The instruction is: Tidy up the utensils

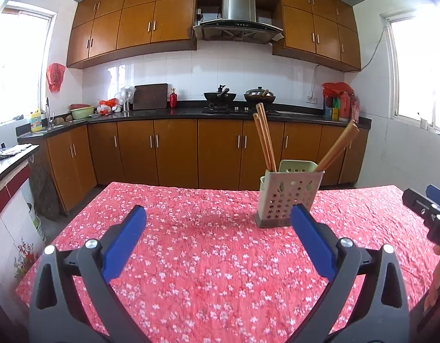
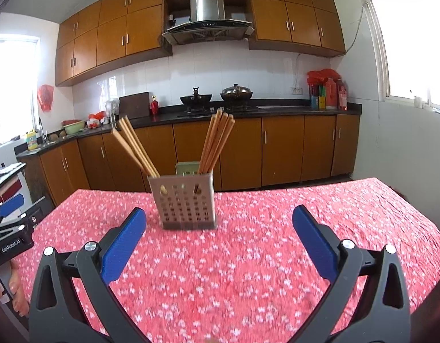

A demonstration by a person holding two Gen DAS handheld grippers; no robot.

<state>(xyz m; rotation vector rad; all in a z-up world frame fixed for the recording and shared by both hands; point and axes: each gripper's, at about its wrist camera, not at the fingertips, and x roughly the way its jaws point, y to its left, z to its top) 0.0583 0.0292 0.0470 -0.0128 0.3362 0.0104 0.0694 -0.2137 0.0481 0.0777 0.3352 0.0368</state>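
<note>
We take the perforated utensil holder [image 2: 185, 203] as our landmark. It stands upright on the red flowered tablecloth [image 2: 248, 271], toward the table's far edge. We see two bundles of wooden chopsticks in it: one bundle [image 2: 135, 150] leans out to the holder's left, the other [image 2: 217, 140] rises and tilts right.

Left gripper [image 1: 218, 218]: jaws spread wide, nothing between the blue pads [image 1: 125, 245]; it sits nearer than the holder and to its left, clear of it, though its right pad overlaps the holder's base in the left wrist view.

Right gripper [image 2: 218, 218]: jaws likewise spread wide and empty, nearer than the holder and slightly to its right, not touching it.

Behind the holder runs the kitchen counter [image 2: 277, 110] with two woks.
</note>
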